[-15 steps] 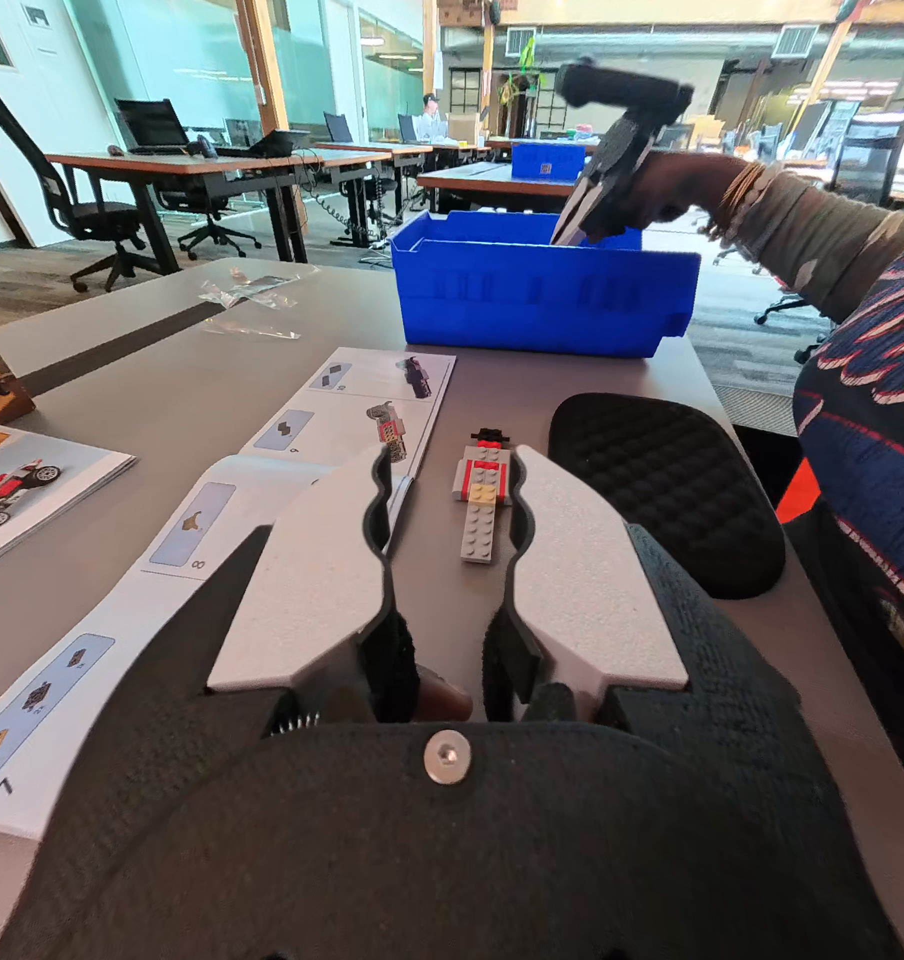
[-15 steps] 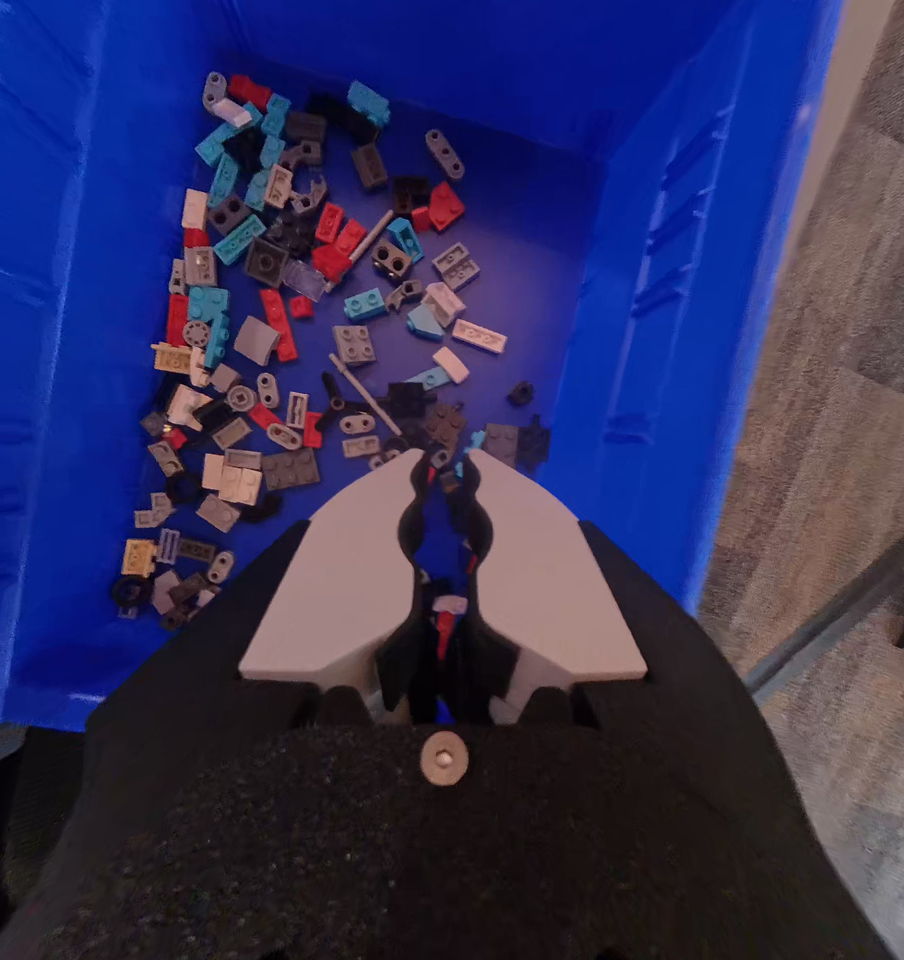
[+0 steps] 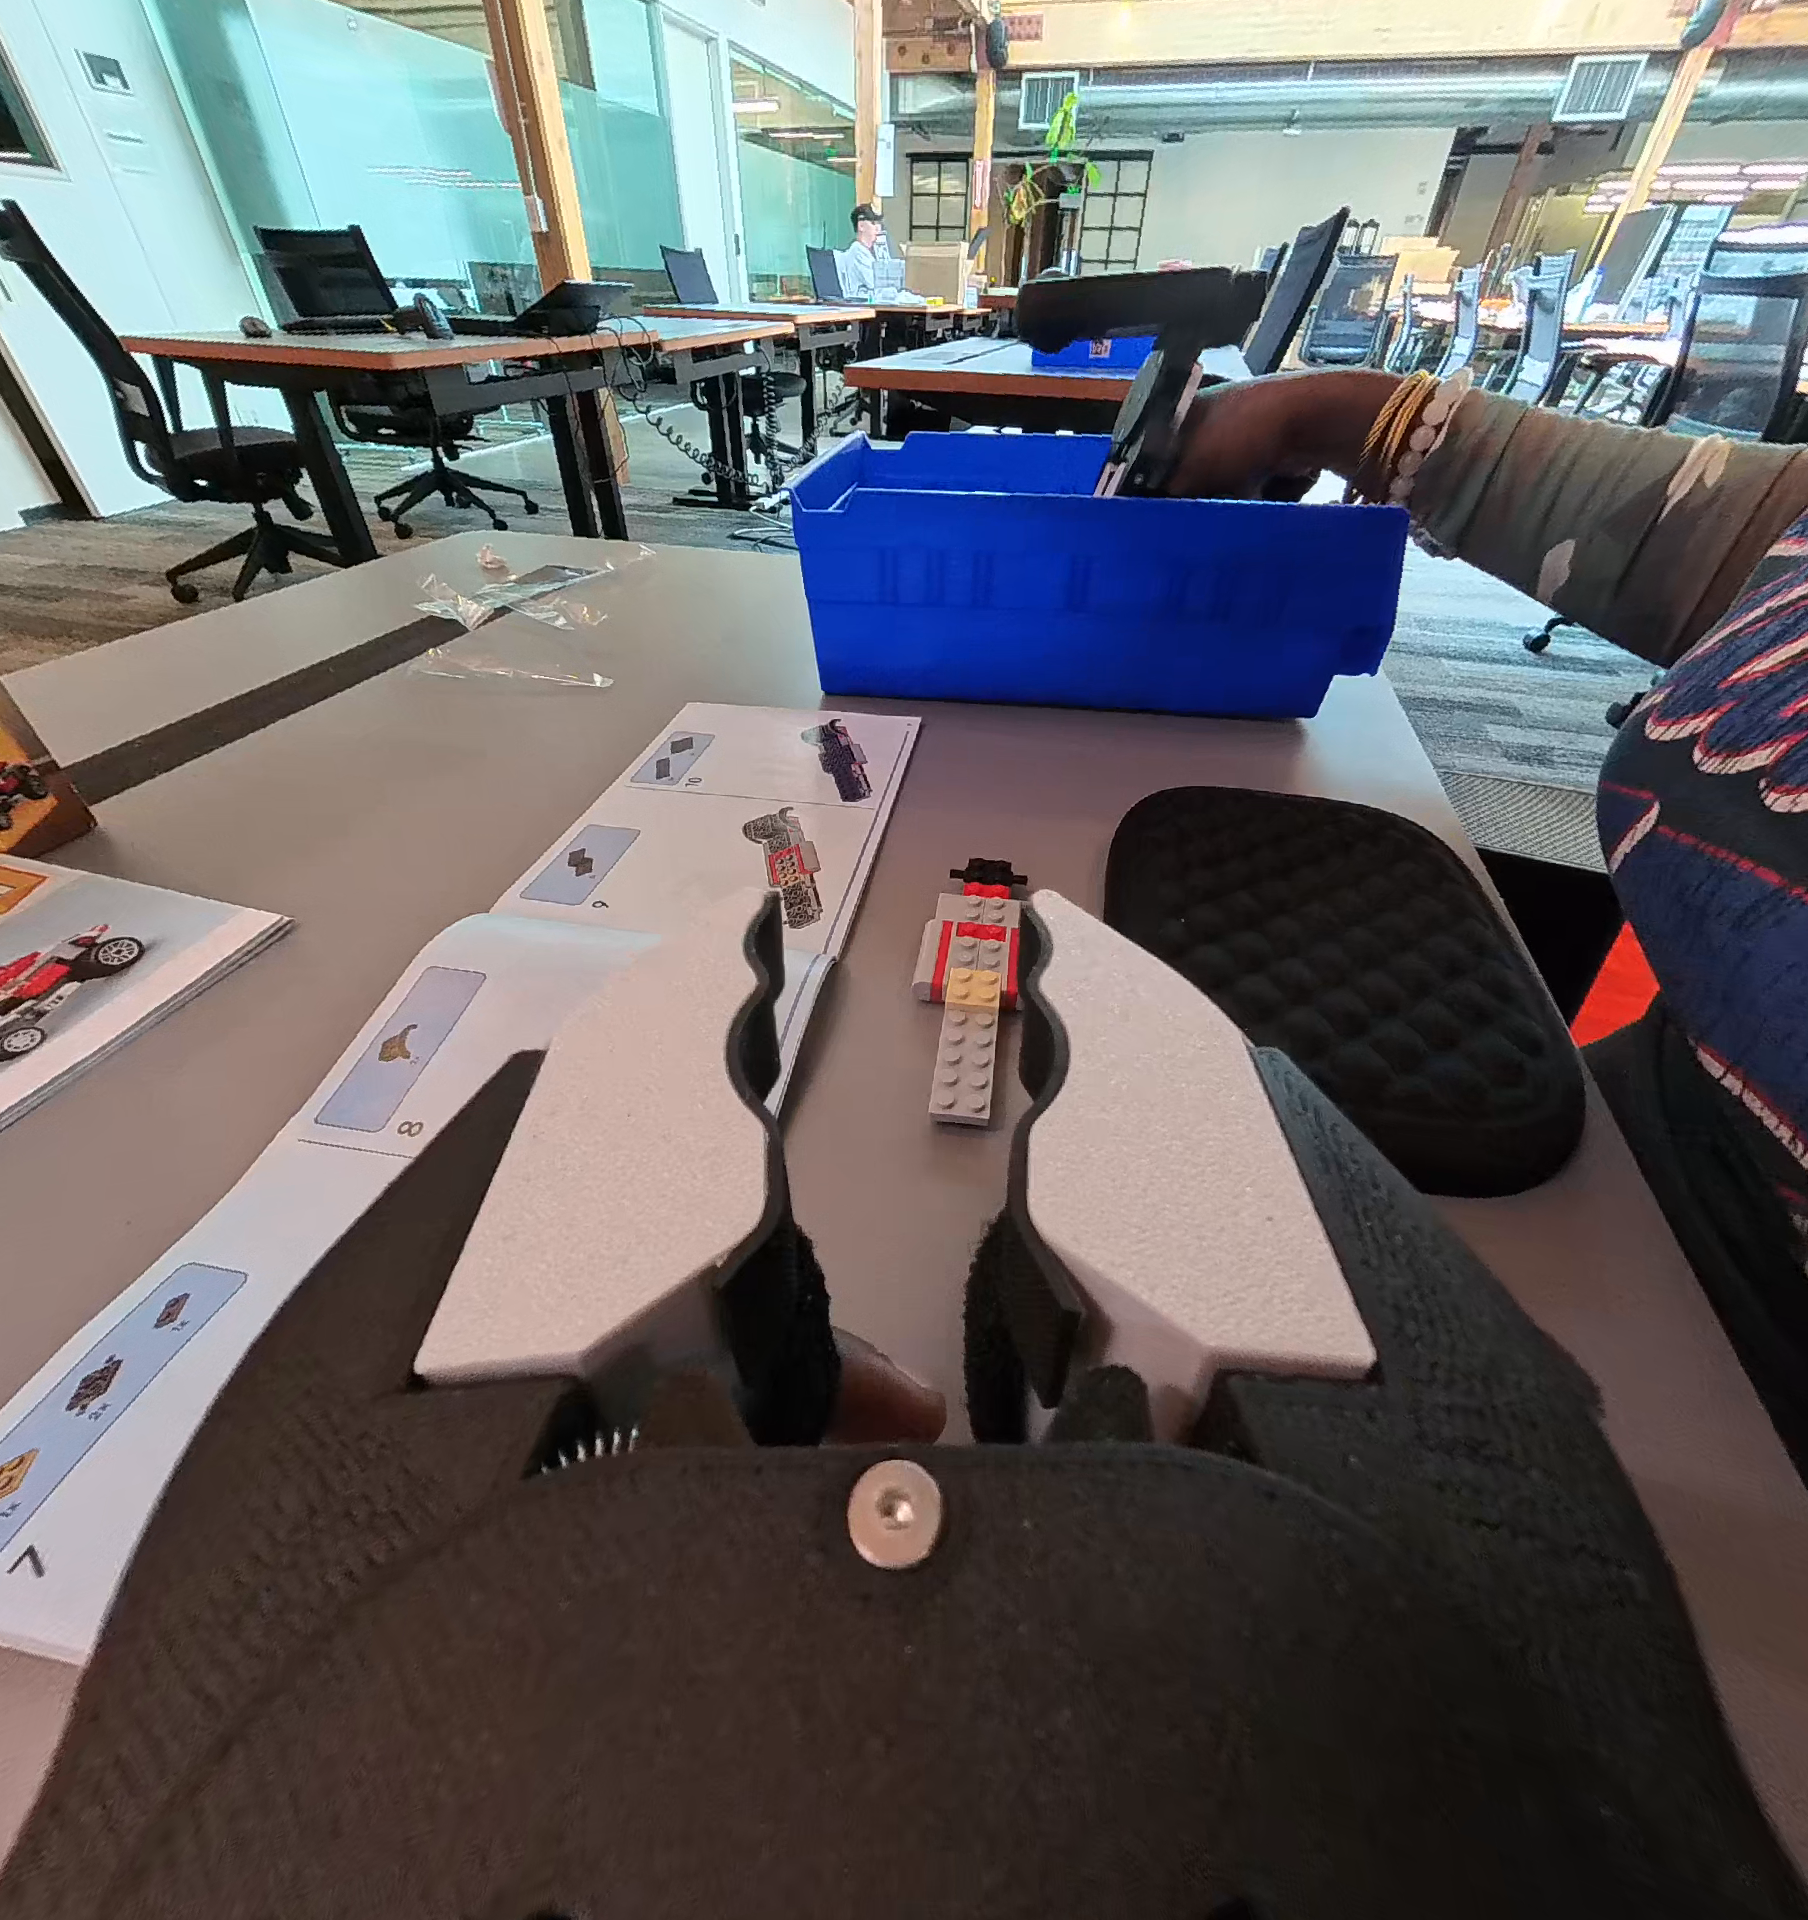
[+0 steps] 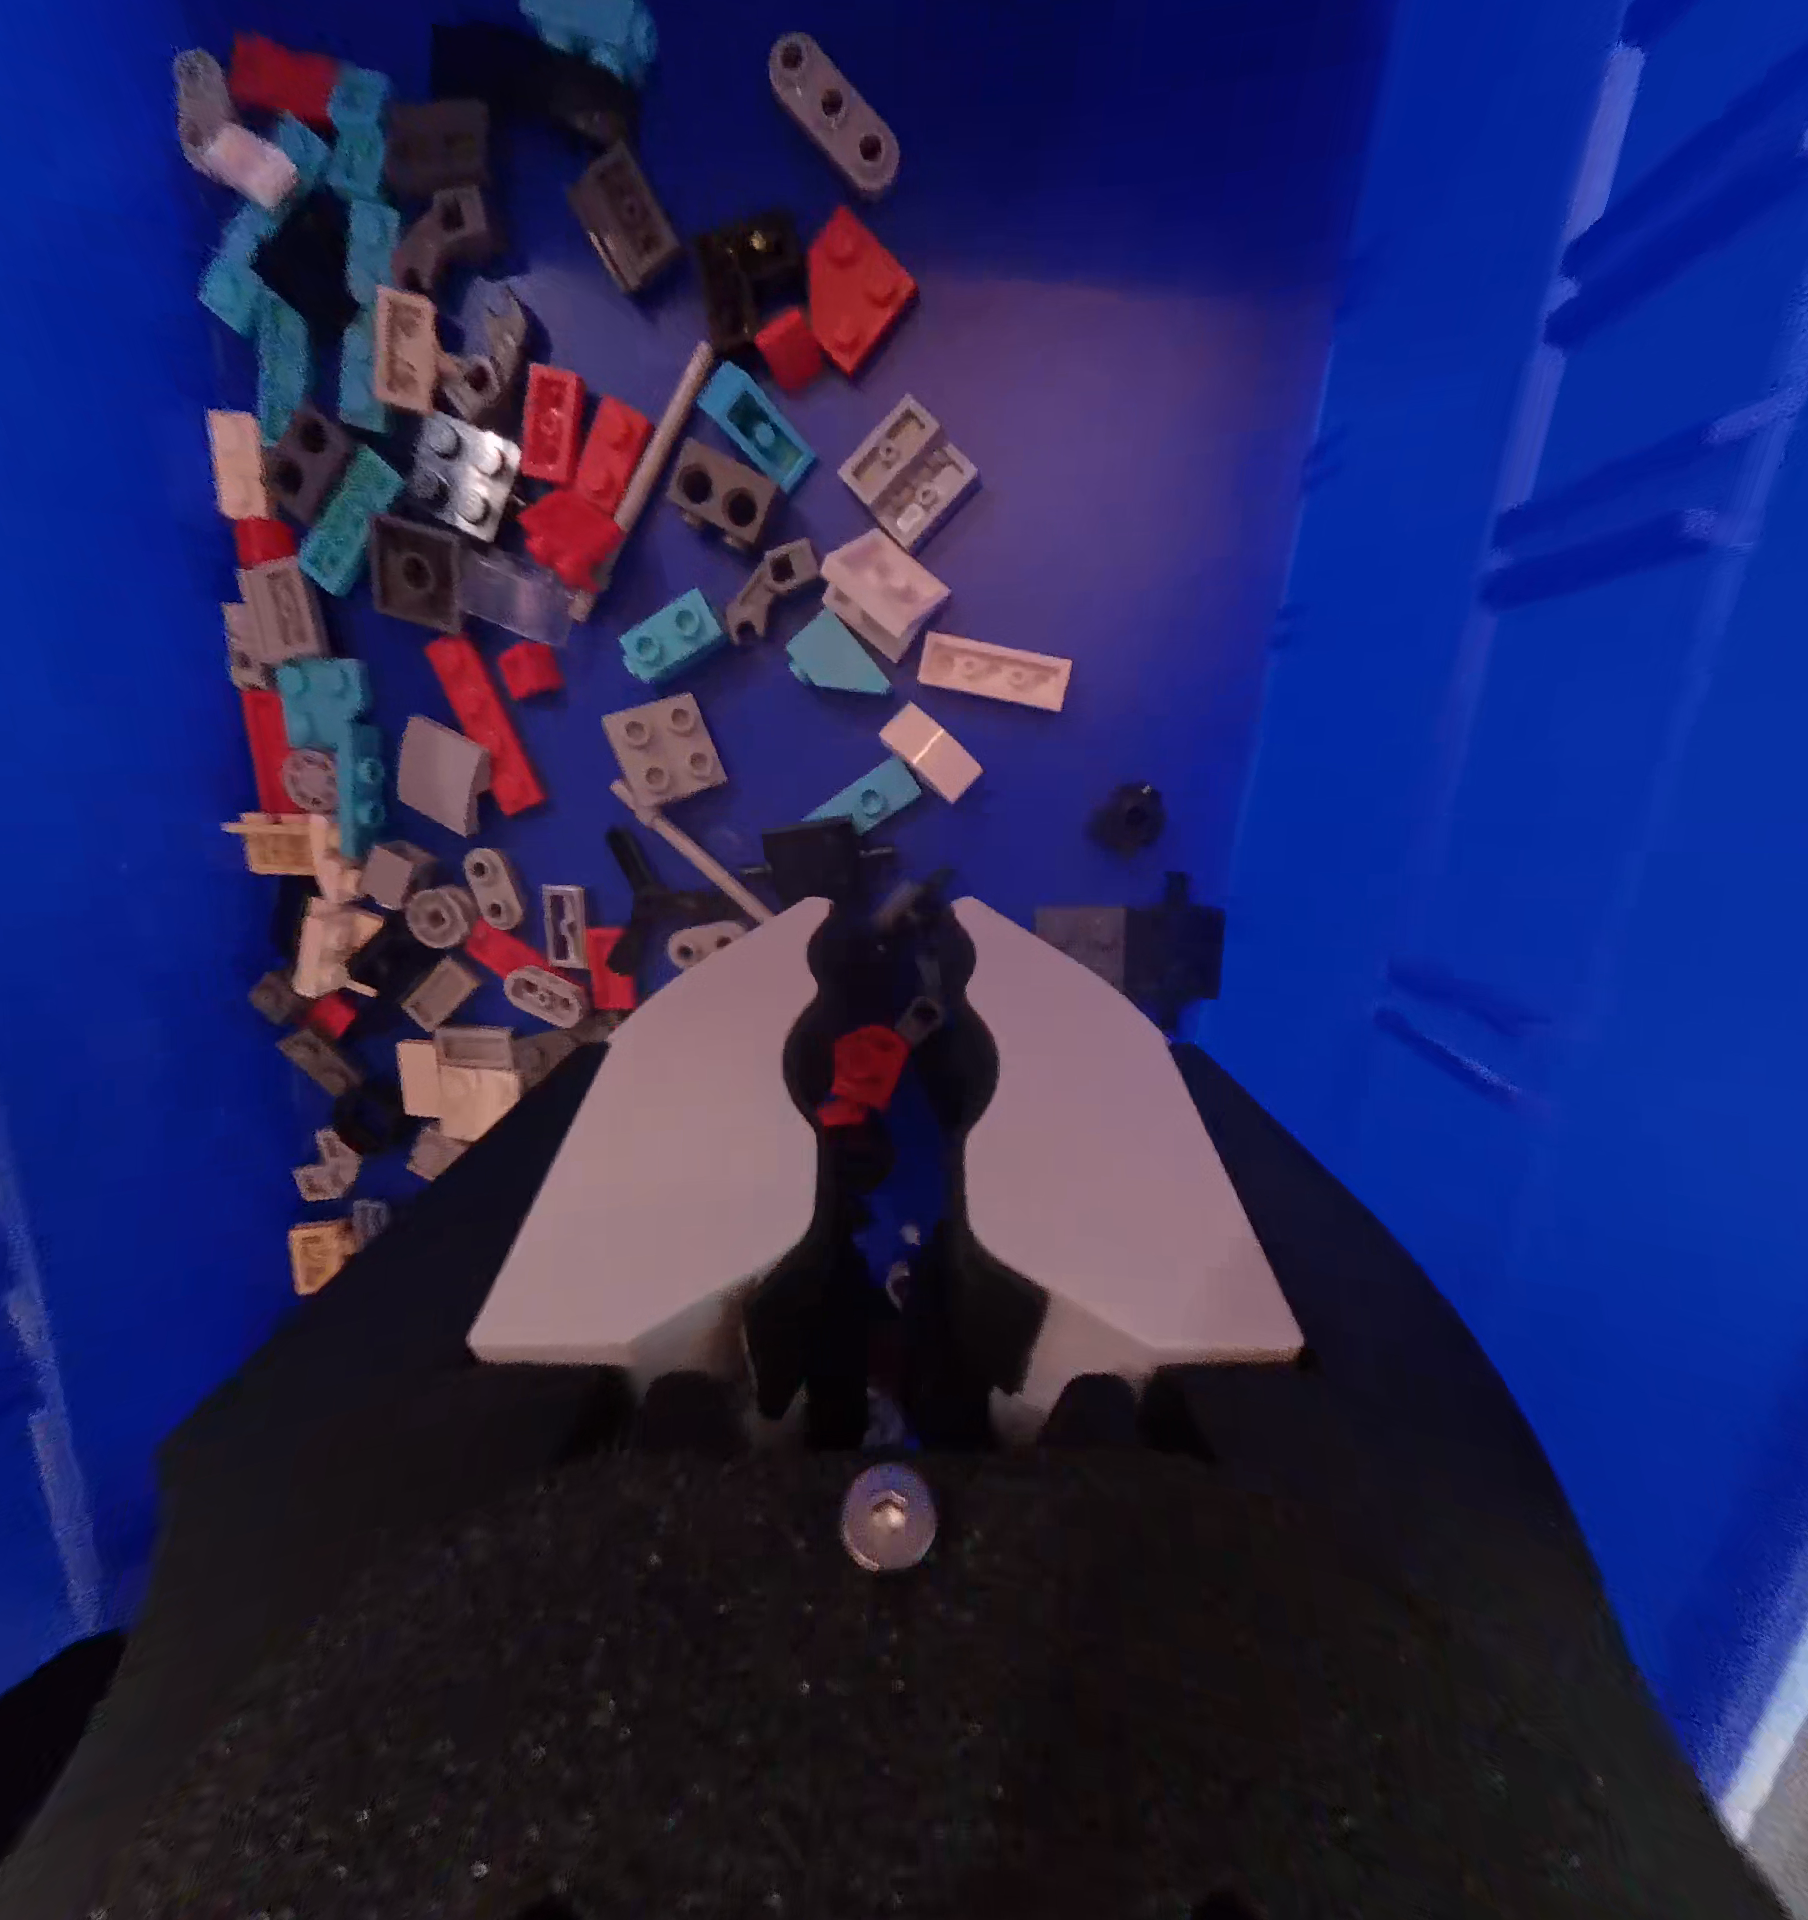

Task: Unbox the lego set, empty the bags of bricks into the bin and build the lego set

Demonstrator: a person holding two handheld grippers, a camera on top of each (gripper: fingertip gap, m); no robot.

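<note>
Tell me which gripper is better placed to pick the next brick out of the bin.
Right. The right gripper is already down inside the blue bin, its nearly closed jaws right over the loose bricks. The left gripper sits open over the table by the partial build, outside the bin.

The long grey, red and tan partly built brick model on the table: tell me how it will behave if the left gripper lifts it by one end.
The partly built brick model is probably stiff and light. Its thin grey plate end might snap off. Lying flat, it should not roll.
</note>
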